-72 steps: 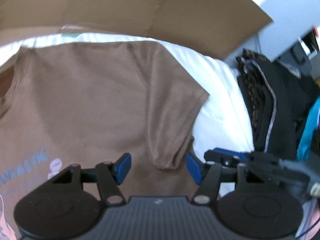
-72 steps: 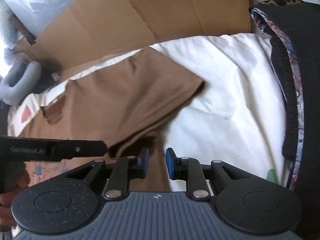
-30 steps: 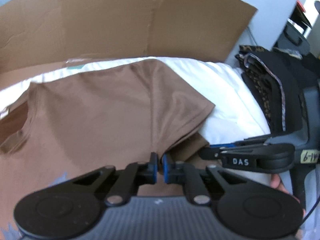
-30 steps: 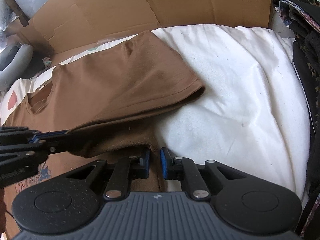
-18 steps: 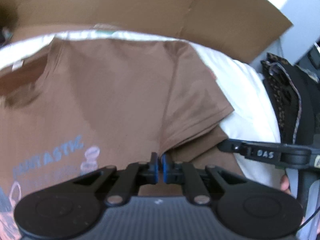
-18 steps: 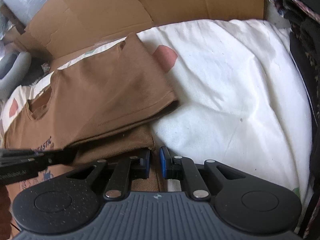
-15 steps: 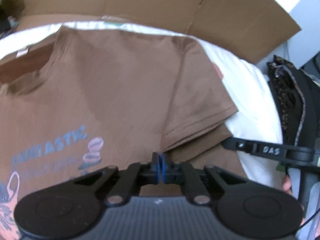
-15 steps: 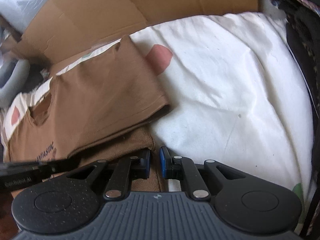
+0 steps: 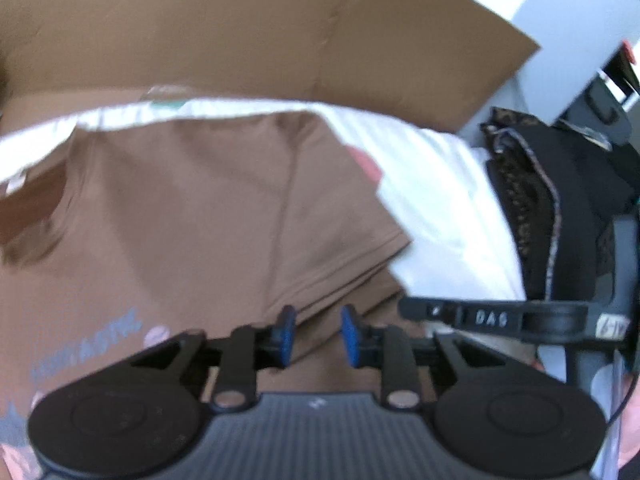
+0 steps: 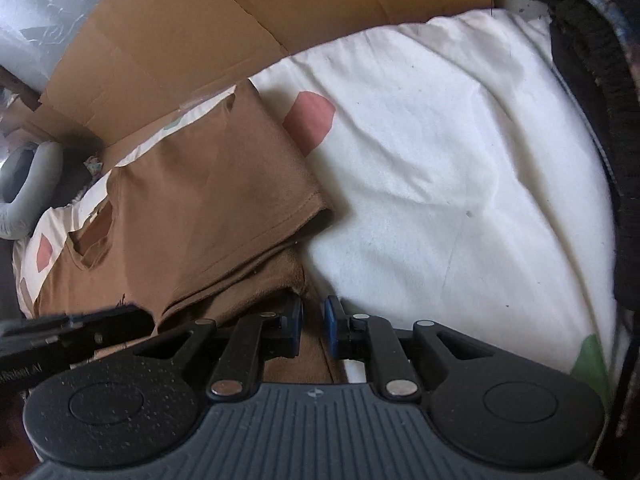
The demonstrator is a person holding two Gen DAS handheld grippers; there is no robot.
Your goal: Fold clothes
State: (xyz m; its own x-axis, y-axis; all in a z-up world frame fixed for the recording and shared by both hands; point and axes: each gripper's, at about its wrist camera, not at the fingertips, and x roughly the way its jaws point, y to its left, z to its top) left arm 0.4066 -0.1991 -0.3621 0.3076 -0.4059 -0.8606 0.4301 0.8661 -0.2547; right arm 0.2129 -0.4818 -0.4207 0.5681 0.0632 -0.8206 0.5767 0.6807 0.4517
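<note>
A brown T-shirt (image 9: 180,240) with pale print lies on white bedding (image 10: 460,180). Its right sleeve (image 9: 340,232) and side are folded in over the body. My left gripper (image 9: 314,338) hovers over the folded edge with its jaws opening. The blue pads stand apart and do not press the cloth seen in the gap. My right gripper (image 10: 312,326) sits lower on the same side edge of the T-shirt (image 10: 208,208). Its pads are a narrow gap apart, shut on a raised bunch of brown fabric. One right finger (image 9: 480,316) shows beside the left gripper.
A cardboard sheet (image 9: 240,40) stands along the back. Dark piled clothes (image 9: 560,200) line the right side of the bed. A grey ring cushion (image 10: 28,184) lies at far left. A person's hand (image 9: 630,420) shows at the lower right edge.
The left jaws, shut on the fold half a second ago, have parted. The sleeve and side have come further in over the shirt, baring a pink patch on the bedding. The right jaws are unchanged.
</note>
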